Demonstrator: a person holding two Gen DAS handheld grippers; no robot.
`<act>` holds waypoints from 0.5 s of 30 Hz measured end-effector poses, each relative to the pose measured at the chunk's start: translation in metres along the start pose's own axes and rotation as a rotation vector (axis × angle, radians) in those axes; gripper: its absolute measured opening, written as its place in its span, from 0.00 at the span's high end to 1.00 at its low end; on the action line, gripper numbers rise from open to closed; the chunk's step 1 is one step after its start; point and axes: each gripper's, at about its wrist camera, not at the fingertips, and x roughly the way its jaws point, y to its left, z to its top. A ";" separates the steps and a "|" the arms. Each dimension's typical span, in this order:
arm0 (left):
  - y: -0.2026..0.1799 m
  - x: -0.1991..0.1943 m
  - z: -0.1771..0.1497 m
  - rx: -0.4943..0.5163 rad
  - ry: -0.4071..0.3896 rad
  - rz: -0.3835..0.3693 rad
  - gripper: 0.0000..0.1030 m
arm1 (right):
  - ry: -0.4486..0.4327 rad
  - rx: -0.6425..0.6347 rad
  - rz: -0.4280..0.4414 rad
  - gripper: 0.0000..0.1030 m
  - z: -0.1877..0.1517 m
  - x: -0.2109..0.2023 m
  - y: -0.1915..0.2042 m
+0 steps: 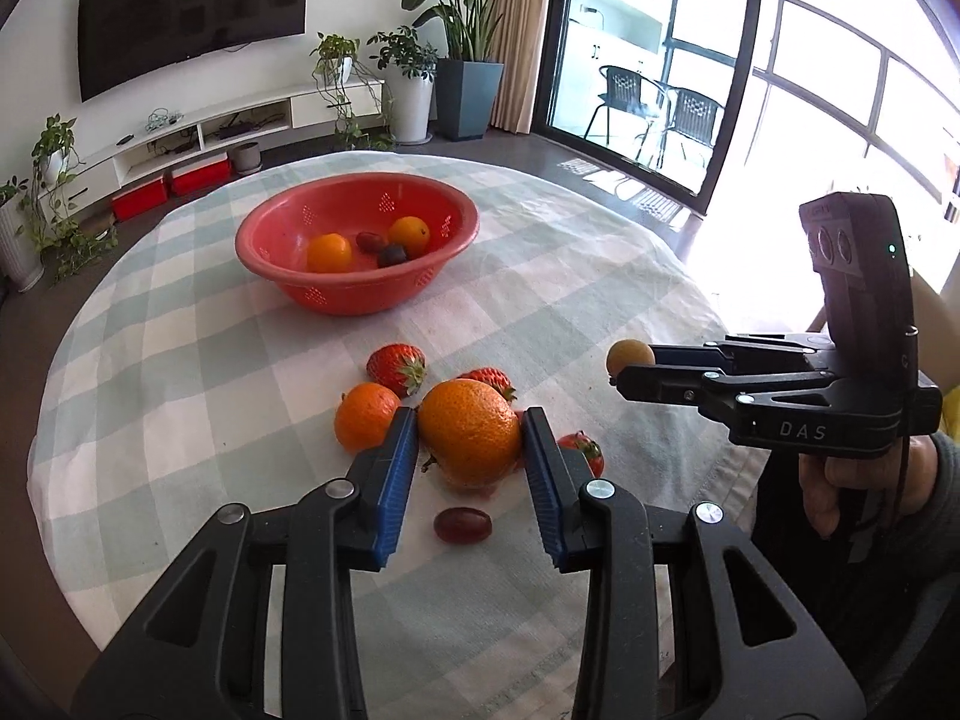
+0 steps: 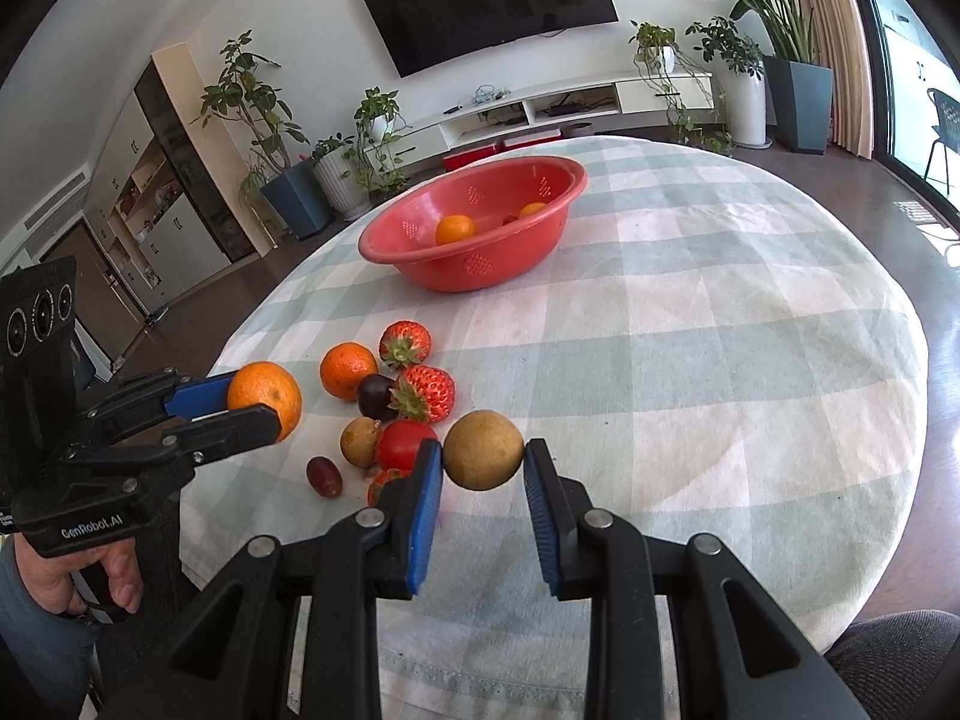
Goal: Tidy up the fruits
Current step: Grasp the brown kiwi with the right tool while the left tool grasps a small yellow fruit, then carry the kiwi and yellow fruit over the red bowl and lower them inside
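Sitting between left jaws: orange (image 1: pixel 469 433)

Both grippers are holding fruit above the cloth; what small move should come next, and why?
Probably carry the orange, clamped in the left gripper, forward over the red bowl, which already holds fruit. The right gripper can follow with its brown fruit.

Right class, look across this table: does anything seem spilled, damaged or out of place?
Nothing looks spilled or damaged. The red bowl sits upright with some fruit inside. The only untidy part is the loose fruit pile still lying on the checked tablecloth, which has not been sorted into the bowl yet.
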 end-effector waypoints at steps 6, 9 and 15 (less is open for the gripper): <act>0.033 -0.012 0.051 -0.029 -0.075 0.028 0.68 | -0.086 -0.025 -0.039 0.70 0.050 -0.011 -0.007; 0.052 -0.006 0.078 -0.050 -0.080 0.053 0.68 | -0.145 -0.073 -0.051 0.70 0.090 -0.012 -0.001; 0.082 0.034 0.124 -0.077 -0.027 0.102 0.68 | -0.164 -0.145 -0.031 0.70 0.157 0.025 0.018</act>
